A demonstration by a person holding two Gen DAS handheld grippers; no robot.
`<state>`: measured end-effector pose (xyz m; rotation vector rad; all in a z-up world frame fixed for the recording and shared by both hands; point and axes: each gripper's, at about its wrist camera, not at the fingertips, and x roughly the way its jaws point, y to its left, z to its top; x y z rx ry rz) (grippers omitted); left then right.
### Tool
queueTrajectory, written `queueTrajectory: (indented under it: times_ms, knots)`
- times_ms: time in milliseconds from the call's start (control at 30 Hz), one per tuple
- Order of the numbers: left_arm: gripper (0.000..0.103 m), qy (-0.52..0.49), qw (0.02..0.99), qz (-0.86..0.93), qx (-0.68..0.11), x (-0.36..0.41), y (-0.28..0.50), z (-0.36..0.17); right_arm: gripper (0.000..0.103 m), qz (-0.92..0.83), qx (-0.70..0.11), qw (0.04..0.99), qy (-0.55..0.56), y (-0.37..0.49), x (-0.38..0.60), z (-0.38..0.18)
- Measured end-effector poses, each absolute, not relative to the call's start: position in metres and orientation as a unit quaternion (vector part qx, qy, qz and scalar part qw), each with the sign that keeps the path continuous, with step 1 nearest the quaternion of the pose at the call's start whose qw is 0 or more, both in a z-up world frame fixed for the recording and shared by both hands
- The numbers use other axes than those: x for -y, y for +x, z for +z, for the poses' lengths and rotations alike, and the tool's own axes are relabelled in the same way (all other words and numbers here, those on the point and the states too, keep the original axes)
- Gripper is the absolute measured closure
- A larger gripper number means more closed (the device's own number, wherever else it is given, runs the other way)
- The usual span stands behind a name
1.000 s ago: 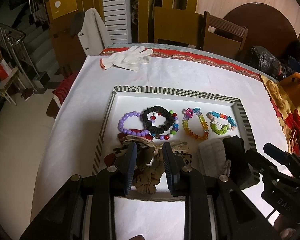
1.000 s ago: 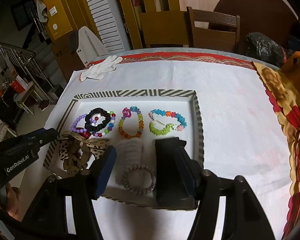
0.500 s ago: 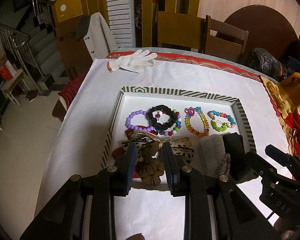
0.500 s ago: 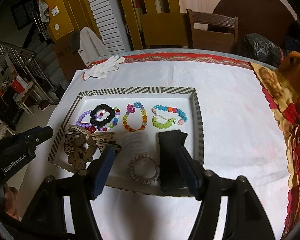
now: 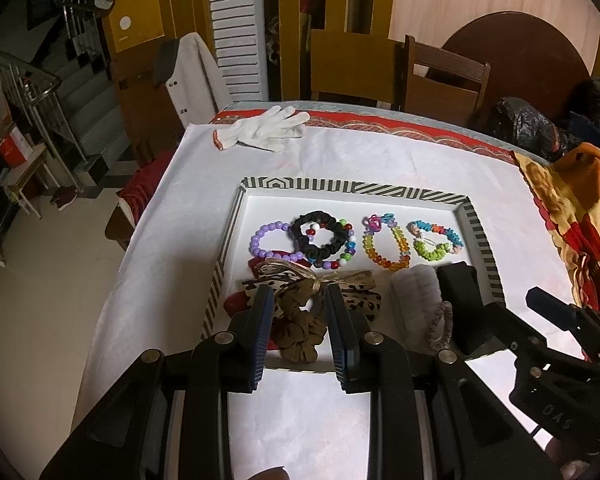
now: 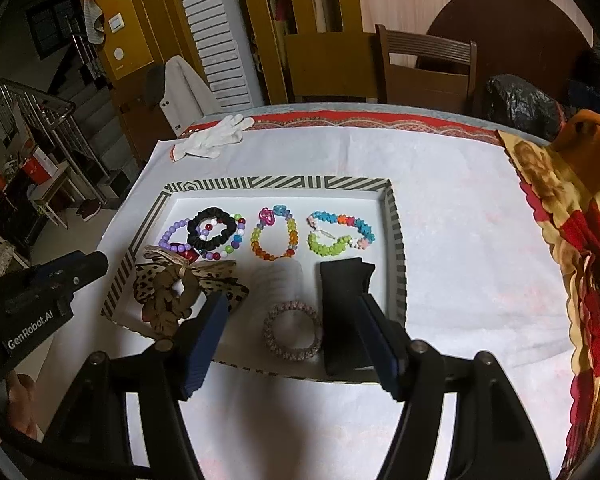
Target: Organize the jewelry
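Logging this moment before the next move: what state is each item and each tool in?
Left tool: open, empty.
Right tool: open, empty.
Striped-rim white tray: flat on the table.
Black fabric scrunchie: lying over the bead bracelets.
Brown scrunchie: lying on the leopard-print bow.
Pink-grey coiled hair tie: flat in the tray.
White knit glove: lying flat outside the tray.

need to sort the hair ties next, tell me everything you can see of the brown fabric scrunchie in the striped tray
The brown fabric scrunchie is a soft, ruffled ring of gathered tan-brown cloth with a small open centre. It lies flat in the near left corner of the striped-rim tray, resting partly on the leopard-print bow, with something red under its near edge. In the left wrist view it shows between the fingers of the left gripper, which do not press on it.
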<state>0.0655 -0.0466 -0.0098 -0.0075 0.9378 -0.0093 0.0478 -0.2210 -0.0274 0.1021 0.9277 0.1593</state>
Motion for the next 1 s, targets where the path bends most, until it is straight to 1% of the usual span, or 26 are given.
queueTrajectory:
  times_ms: [767, 1000]
  knots:
    - [0.084, -0.002, 0.890, -0.011, -0.456, 0.0525, 0.0598, -0.0083, 0.033, 0.084, -0.449, 0.888, 0.050, 0.0421, 0.2212, -0.0294]
    - [0.084, -0.009, 0.895, -0.028, -0.446, 0.0567, 0.0575, -0.0069, 0.033, 0.085, -0.451, 0.887, 0.056, 0.0402, 0.2246, -0.0315]
